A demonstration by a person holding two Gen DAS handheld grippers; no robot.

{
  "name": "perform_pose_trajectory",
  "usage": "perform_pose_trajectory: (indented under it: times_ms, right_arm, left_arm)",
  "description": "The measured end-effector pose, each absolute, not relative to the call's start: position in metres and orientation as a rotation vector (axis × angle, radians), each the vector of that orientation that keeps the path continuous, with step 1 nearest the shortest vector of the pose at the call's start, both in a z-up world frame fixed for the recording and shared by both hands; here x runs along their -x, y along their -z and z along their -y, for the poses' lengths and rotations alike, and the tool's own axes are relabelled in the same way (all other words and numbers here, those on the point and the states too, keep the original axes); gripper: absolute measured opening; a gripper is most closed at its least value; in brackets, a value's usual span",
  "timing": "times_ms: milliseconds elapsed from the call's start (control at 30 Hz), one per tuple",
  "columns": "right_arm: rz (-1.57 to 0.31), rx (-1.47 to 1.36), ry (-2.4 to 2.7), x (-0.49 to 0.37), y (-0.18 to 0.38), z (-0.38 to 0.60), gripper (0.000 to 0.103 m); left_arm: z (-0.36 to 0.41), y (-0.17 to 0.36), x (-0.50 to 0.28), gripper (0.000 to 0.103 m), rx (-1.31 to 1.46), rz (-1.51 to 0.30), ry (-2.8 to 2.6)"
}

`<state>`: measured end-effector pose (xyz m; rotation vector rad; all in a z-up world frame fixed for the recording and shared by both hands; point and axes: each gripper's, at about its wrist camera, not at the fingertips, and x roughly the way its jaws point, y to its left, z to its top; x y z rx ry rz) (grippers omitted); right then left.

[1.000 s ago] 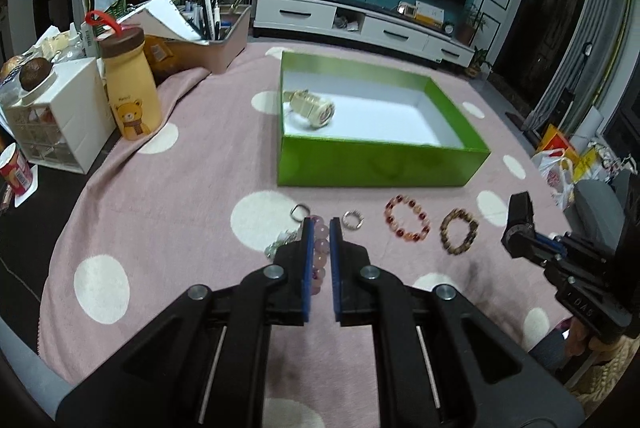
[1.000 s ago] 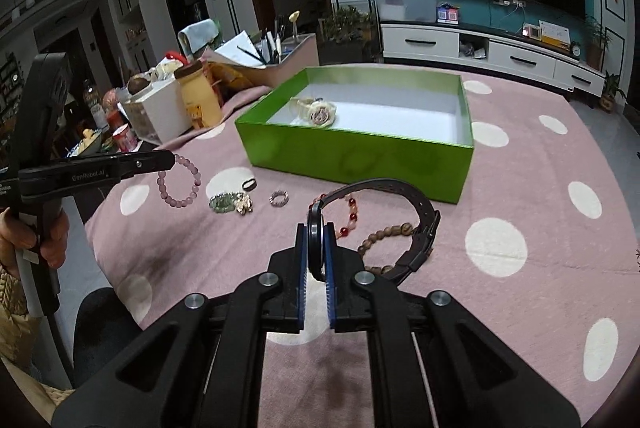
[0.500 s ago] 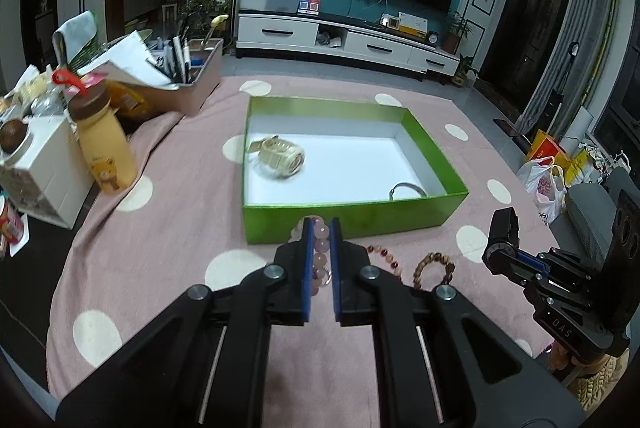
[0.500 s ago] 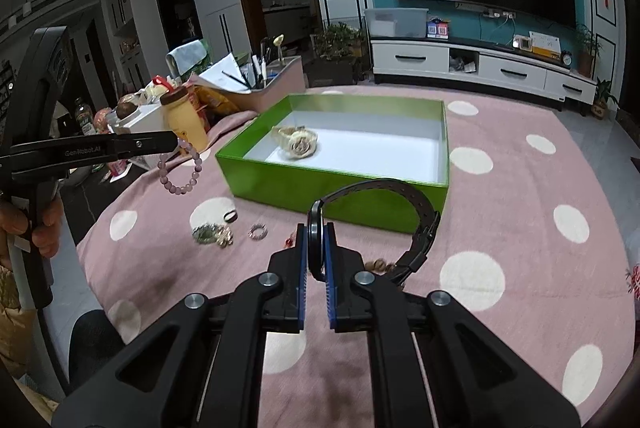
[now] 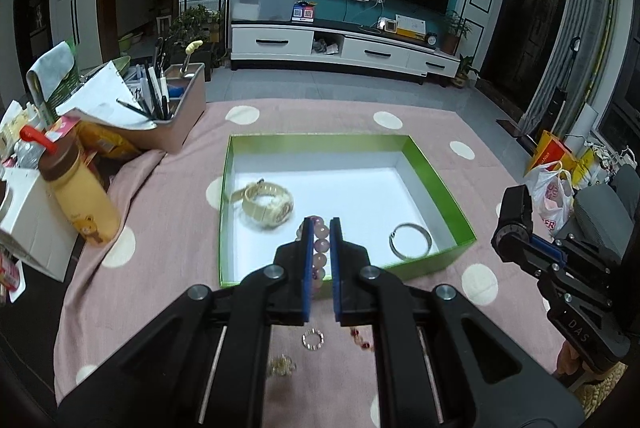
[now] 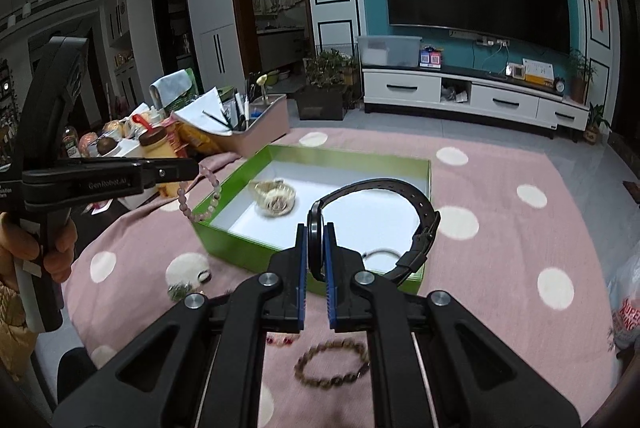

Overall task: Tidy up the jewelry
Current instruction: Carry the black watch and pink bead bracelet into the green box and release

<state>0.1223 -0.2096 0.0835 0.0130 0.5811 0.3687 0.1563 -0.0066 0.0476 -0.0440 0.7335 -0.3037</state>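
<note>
A green box (image 5: 436, 184) (image 6: 224, 248) with a white floor sits on the pink dotted cloth. Inside lie a cream watch (image 5: 267, 203) (image 6: 275, 197) and a silver bangle (image 5: 411, 246). My left gripper (image 5: 321, 228) is shut on a pink bead bracelet (image 5: 320, 248) (image 6: 200, 200), held above the box's near wall. My right gripper (image 6: 317, 232) is shut on a black watch (image 6: 384, 212), its strap arching over the box. On the cloth in front lie a small ring (image 5: 313, 340), a red bead bracelet (image 5: 362, 340), a brown bead bracelet (image 6: 332, 364) and a gold trinket (image 5: 282, 366).
A yellow bear bottle (image 5: 82, 196), a white crate (image 5: 24, 224) and a tub of pens and papers (image 5: 160, 108) crowd the left side. A hand (image 6: 52, 248) grips the left tool. Shopping bags (image 5: 554, 188) lie off the table's right edge.
Both grippers have risen and moved forward from the loose jewelry toward the green box, carrying the pink bracelet and the black watch. The silver bangle in the box has come into view.
</note>
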Motion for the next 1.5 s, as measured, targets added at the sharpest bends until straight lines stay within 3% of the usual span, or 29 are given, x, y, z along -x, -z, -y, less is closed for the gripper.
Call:
perform_pose_trajectory:
  times_ms: [1367, 1500]
  right_arm:
    - [-0.760, 0.006, -0.357, -0.249, -0.027, 0.182, 0.008]
    - [-0.749, -0.019, -0.344, -0.245, -0.030, 0.189, 0.018]
  left_arm:
    - [0.046, 0.021, -0.257, 0.008, -0.060, -0.864, 0.259]
    - [0.046, 0.020, -0.257, 0.016, -0.069, -0.850, 0.247]
